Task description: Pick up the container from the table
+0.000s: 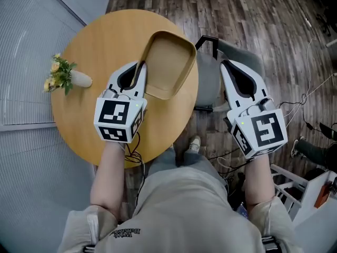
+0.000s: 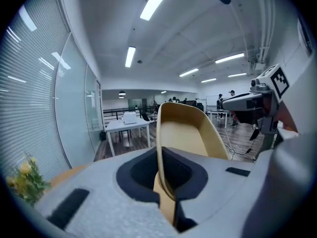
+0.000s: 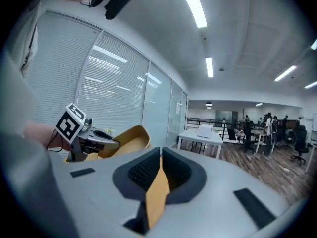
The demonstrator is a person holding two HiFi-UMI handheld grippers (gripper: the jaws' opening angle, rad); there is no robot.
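Observation:
The tan, shallow container [image 1: 166, 62] hangs in the air over the round wooden table [image 1: 84, 125], tilted. My left gripper [image 1: 141, 68] is shut on its left rim; in the left gripper view the thin rim [image 2: 185, 133] stands upright between the dark pads [image 2: 143, 170]. My right gripper [image 1: 225, 65] is off to the right, beyond the table edge and apart from the container, its jaws shut with nothing held. The right gripper view [image 3: 161, 157] shows the container [image 3: 126, 138] and the left gripper [image 3: 94, 138] to its left.
A small vase of yellow flowers [image 1: 66, 77] lies on the table's left side. A grey chair [image 1: 208, 83] stands under the table's right edge. Cables [image 1: 305, 99] run over the wooden floor. Glass walls with blinds [image 1: 26, 62] are at the left.

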